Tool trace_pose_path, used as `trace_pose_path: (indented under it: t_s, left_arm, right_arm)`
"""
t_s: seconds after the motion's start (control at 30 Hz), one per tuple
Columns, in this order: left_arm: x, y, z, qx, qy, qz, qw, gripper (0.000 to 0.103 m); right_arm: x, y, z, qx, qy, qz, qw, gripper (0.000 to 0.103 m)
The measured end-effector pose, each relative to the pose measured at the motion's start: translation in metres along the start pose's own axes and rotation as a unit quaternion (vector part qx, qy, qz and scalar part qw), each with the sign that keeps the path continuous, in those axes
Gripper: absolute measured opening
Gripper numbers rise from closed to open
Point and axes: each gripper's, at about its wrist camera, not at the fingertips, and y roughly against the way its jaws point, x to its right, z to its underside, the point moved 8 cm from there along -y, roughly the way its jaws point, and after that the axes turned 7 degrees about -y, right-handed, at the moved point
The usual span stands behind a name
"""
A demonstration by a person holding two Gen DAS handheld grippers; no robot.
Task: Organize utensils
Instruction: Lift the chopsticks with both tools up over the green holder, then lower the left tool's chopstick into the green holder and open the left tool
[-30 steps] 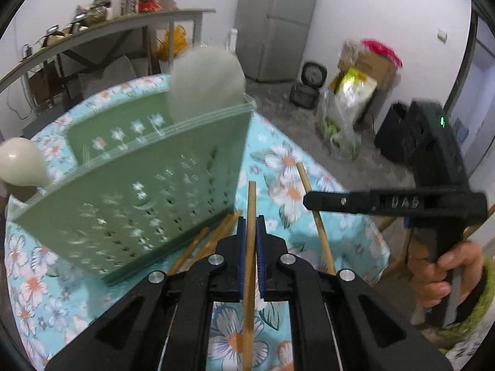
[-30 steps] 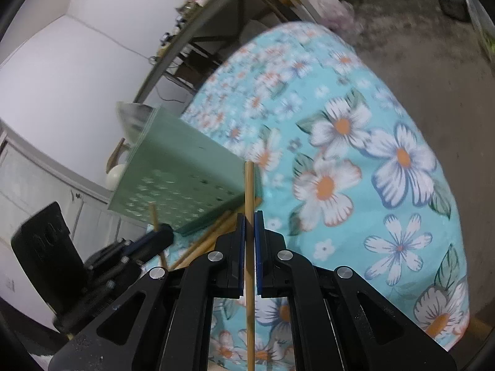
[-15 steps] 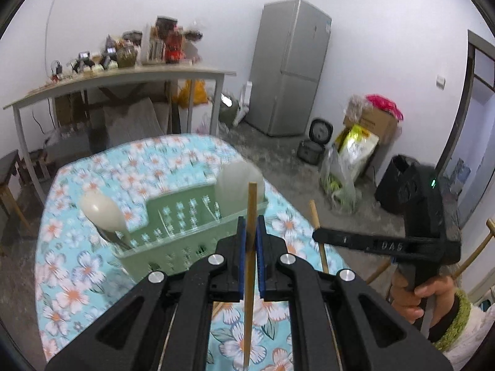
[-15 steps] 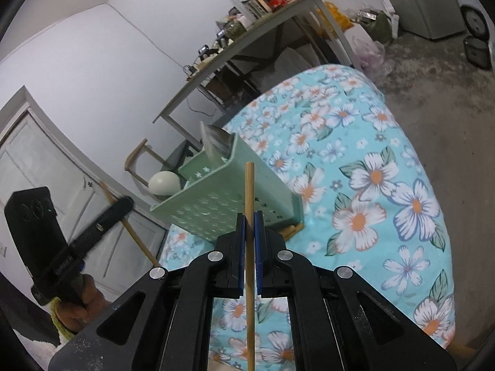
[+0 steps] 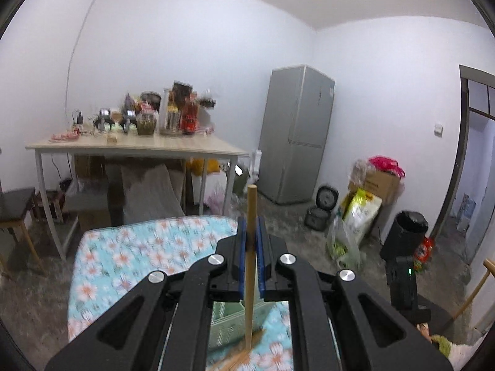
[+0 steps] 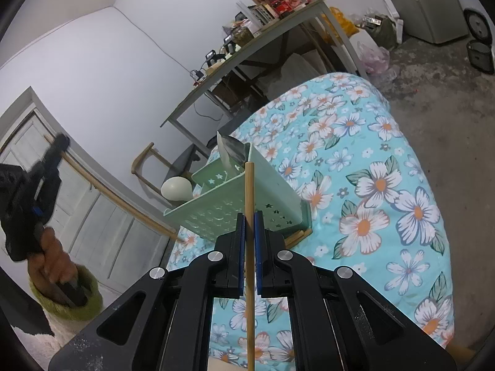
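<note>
Each tool is closed on one wooden chopstick: the left tool [image 5: 250, 262] grips a chopstick [image 5: 250, 272] raised high above the surface [image 5: 130, 247], and the right tool [image 6: 250, 256] grips another chopstick [image 6: 249, 216] just near of the green basket [image 6: 247, 207]. More sticks seem to lie at the basket's base. The carrying step is underway; next, each stick needs lowering tip-first into a compartment.

A grey fridge [image 5: 297, 136] stands in the corner, with a black rice cooker [image 5: 326, 199] on the concrete floor just beside it. Against the wall, a long pale table [image 5: 133, 148] carries a clutter of jars and bottles [image 5: 173, 114]. Near the doorway sits a black bin [image 5: 405, 235].
</note>
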Motion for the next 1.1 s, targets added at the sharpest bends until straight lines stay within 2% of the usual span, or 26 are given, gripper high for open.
trace_pose_path:
  t_s: [0.27,0.4,0.7,1.1]
  left_arm:
    - [-0.021,-0.012,-0.029,0.035,-0.006,-0.029,0.9989,0.005]
    - [-0.033,-0.033,-0.029,0.033,-0.003,-0.042,0.9986,0.005]
    - [-0.048,-0.083,-0.004,0.009,0.007,-0.054,0.9985,0.005]
    - [-0.057,-0.133,0.058,-0.045,0.013,-0.070,0.9964,0.006]
  right_arm:
    - [0.000,-0.001,0.001,-0.003,-0.002,0.001,1.000,0.004]
    - [0.000,-0.002,0.001,-0.002,-0.002,0.001,1.000,0.004]
    - [0.007,-0.006,0.000,-0.005,-0.008,0.005,1.000,0.004]
    - [0.011,-0.009,0.004,-0.012,-0.012,0.009,1.000,0.004]
